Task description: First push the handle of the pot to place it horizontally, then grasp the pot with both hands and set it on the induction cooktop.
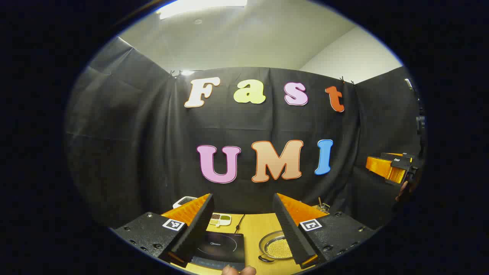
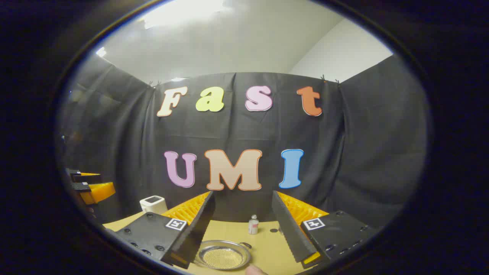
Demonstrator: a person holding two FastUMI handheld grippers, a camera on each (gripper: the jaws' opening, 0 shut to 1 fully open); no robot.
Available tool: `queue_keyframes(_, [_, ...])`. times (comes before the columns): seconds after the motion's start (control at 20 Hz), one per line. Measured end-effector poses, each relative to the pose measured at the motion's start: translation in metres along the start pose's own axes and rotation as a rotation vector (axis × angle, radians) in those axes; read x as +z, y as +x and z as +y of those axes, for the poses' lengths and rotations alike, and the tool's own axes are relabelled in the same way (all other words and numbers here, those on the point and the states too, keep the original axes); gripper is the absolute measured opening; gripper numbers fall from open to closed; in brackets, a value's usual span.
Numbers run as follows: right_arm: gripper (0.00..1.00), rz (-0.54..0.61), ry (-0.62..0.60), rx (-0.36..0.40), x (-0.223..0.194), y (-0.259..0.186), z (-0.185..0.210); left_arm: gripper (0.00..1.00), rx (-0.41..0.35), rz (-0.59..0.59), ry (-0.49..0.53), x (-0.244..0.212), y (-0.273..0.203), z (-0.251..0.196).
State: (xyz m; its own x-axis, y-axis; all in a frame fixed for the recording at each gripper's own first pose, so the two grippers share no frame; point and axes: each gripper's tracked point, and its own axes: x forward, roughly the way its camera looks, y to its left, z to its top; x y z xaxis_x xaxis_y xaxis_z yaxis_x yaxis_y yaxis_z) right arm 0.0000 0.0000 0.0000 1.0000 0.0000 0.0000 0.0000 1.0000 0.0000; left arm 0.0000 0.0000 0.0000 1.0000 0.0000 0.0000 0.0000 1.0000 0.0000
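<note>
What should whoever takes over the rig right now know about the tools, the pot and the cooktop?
Left tool: open, holding nothing, raised above the table.
Right tool: open, holding nothing, also raised.
Pot: round metal pot with a mesh-like inside, on the table just right of the induction cooktop, not on it. In the right gripper view the pot sits below that tool.
Handle: a small dark handle shows at the pot's rim; its direction is hard to judge.
Done: nothing visible yet.
Left: push the handle horizontal, grasp the pot with both tools, set it on the cooktop.
</note>
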Motion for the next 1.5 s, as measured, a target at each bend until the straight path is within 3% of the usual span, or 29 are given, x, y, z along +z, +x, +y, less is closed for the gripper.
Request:
queue_keyframes(0.6, [0.95, 0.024, 0.004, 0.021, -0.005, 0.006, -0.008, 0.89, 0.023, 0.019, 0.015, -0.004, 0.0, -0.012])
queue_keyframes(0.65, [0.95, 0.028, 0.004, 0.024, -0.006, 0.006, -0.007, 0.94, 0.026, 0.018, 0.018, -0.004, 0.0, -0.012])
queue_keyframes(0.8, [0.95, 0.025, -0.007, 0.028, -0.007, 0.006, -0.01, 0.94, 0.029, 0.016, 0.023, -0.007, 0.0, -0.014])
queue_keyframes(0.85, [0.95, 0.024, -0.012, 0.029, -0.008, 0.006, -0.011, 0.89, 0.03, 0.018, 0.023, -0.007, 0.001, -0.016])
queue_keyframes(0.95, [0.96, 0.024, -0.012, 0.043, -0.008, 0.007, -0.009, 0.94, 0.033, 0.017, 0.022, -0.007, 0.0, -0.019])
queue_keyframes(1.0, [0.96, 0.026, -0.005, 0.052, -0.009, 0.009, -0.006, 0.89, 0.035, 0.015, 0.023, -0.007, 0.0, -0.021])
queue_keyframes(1.05, [0.96, 0.026, -0.001, 0.064, -0.011, 0.008, -0.005, 0.94, 0.039, 0.011, 0.023, -0.006, -0.001, -0.021])
queue_keyframes(1.25, [0.96, 0.039, 0.007, 0.089, -0.018, 0.01, 0.003, 0.89, 0.052, 0.012, 0.029, -0.006, -0.006, -0.022])
queue_keyframes(1.3, [0.89, 0.041, 0.013, 0.095, -0.018, 0.011, 0.005, 0.89, 0.054, 0.01, 0.034, -0.005, -0.007, -0.021])
queue_keyframes(1.45, [0.87, 0.044, 0.001, 0.085, -0.019, 0.011, 0.002, 0.89, 0.068, 0.01, 0.042, -0.004, -0.011, -0.018])
queue_keyframes(1.5, [0.77, 0.04, -0.003, 0.072, -0.02, 0.011, -0.003, 0.94, 0.068, 0.014, 0.042, -0.005, -0.012, -0.019])
